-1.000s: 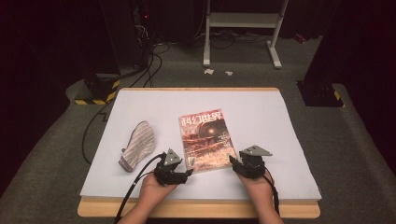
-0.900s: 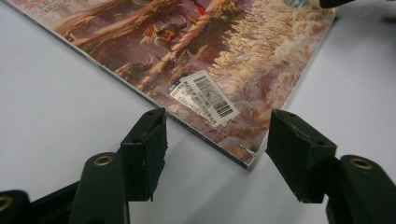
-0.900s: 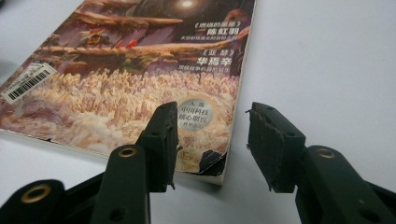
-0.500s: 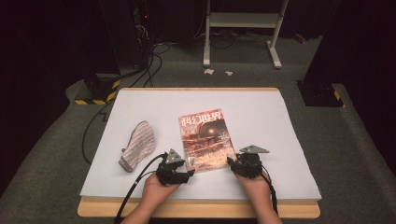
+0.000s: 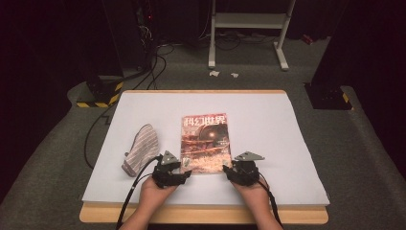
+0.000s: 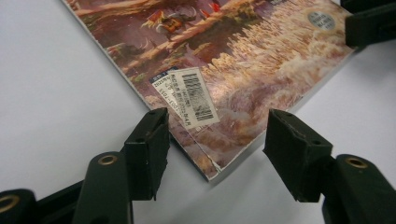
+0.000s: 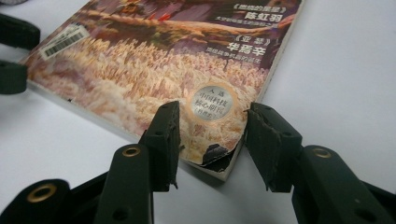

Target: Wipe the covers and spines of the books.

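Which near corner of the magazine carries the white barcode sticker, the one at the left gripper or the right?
The one at the left gripper: the barcode sticker sits just inside that corner of the magazine. The right gripper brackets the corner with a round silver seal.

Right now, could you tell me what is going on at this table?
A person holds a gripper in each hand at the near corners of a magazine lying flat. The left gripper straddles the near-left corner and has just been closing; the right gripper straddles the near-right corner. A striped mitt lies untouched nearby.
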The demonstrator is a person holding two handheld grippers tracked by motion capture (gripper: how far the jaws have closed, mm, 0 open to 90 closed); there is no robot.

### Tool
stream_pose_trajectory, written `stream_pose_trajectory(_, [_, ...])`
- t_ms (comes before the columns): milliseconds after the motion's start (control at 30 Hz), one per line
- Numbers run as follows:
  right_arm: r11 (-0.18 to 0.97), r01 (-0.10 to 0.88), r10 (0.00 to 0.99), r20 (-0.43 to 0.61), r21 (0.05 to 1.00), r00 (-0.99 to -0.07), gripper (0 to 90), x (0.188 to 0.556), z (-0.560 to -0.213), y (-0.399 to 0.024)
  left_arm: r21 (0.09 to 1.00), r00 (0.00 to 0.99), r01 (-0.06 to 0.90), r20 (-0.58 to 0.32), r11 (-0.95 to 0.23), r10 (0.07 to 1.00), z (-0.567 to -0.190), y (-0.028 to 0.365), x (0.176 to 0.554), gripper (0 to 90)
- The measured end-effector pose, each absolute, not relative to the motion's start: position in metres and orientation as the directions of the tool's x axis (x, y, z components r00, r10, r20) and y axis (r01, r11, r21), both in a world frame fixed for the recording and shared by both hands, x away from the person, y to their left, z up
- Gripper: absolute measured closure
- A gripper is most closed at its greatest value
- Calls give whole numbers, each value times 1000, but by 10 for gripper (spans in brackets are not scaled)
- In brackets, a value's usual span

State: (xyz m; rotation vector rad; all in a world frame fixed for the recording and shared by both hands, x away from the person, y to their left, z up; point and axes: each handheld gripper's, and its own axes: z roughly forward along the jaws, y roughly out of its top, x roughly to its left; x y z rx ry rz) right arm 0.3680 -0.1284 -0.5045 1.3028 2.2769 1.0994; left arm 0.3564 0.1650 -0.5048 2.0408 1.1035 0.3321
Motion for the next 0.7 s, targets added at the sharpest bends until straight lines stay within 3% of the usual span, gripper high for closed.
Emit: stream_pose_trajectory(700, [311,590,813,114,745,-571,545,366,-505,-120,758,575,573,-98,-314,812,-505,174,355,415])
